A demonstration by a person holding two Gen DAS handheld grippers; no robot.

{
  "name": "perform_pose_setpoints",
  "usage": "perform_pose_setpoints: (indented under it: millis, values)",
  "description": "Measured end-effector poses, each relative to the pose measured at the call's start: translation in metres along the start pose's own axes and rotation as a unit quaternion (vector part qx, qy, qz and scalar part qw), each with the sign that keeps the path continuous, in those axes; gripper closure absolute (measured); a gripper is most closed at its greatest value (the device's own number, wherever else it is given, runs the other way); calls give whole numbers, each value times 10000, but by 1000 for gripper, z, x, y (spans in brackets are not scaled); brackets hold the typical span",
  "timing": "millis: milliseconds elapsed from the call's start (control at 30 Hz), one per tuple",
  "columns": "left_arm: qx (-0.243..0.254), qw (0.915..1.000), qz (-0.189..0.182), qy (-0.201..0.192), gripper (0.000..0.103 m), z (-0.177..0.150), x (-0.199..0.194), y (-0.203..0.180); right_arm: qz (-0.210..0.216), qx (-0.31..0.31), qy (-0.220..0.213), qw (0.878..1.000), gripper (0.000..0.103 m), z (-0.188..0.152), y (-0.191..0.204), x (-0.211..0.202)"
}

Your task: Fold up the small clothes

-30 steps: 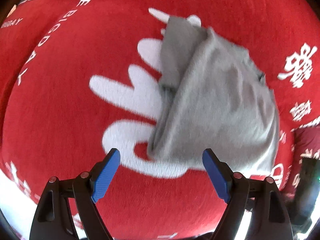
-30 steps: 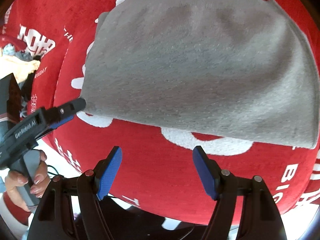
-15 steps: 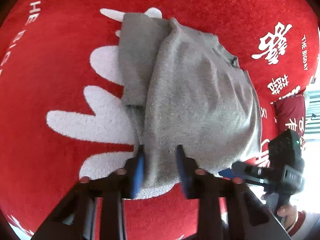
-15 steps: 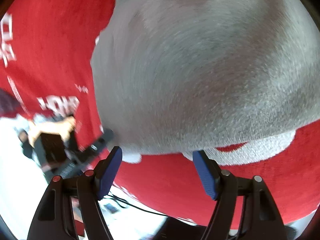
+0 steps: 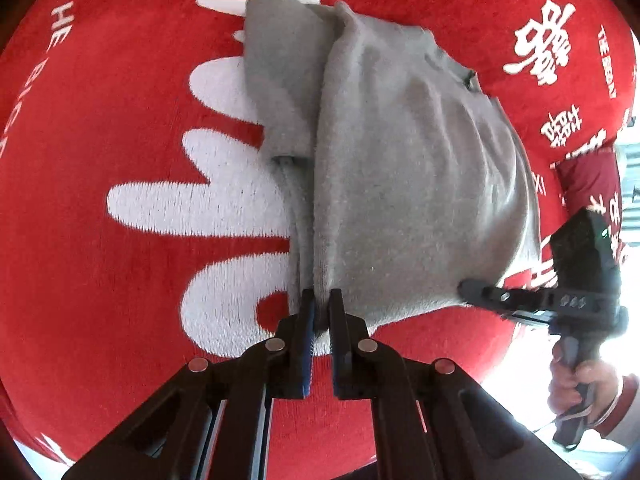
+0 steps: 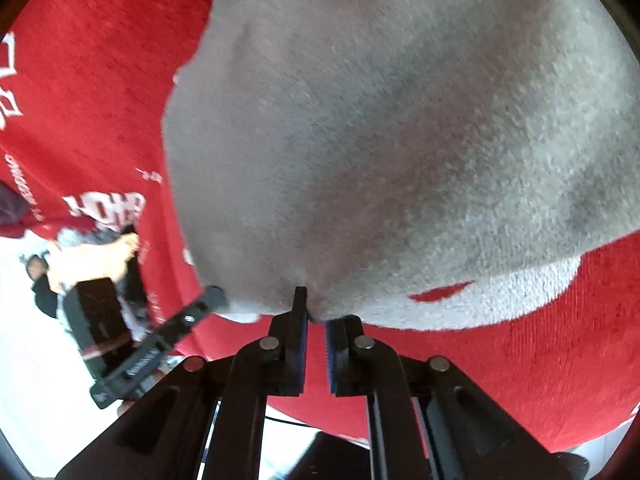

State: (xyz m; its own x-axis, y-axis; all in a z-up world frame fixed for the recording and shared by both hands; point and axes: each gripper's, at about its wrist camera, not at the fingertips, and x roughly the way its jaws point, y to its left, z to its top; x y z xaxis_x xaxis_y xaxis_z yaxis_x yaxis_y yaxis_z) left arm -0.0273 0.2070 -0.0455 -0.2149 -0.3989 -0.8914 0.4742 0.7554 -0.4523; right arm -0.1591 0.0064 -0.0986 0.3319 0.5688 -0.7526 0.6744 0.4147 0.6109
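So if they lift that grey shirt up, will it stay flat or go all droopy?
Probably droopy: the grey shirt already wrinkles and bunches where the left hand-held gripper pinches its near edge. It looks light and soft, so the middle would likely sag between that and the right hand-held gripper.

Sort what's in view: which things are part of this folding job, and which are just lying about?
In the job:
- folded grey knit garment
- left gripper, shut on its near edge
- right gripper, shut on the same edge

Lying about:
- red blanket with white lettering, underneath
- heap of other clothes
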Motion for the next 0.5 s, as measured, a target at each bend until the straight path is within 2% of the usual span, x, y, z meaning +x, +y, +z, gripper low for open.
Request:
perform_pose_setpoints:
  millis: [167,200,233,267,300,500]
  values:
    - [-111,9994,259,-176,94,-5,-9,-4,-177,-301,154,9993,90,3,11,3]
    - [-181,9989,388,-185,82,-7,-11,-5,-283,-395,229,9986,87,3,16,4]
    - [-225,9982,528,-187,61,-8,-12,-5,-402,-531,287,9974,78,1,20,3]
    - [-288,9967,736,-202,50,-10,-14,-7,-512,-665,316,9960,69,-1,23,3]
    - [-312,9959,817,-237,40,-10,-15,-8,-578,-777,339,9947,67,-4,26,2]
    - [-400,9933,1060,-233,40,-14,-16,-10,-736,-960,409,9918,65,-11,28,0]
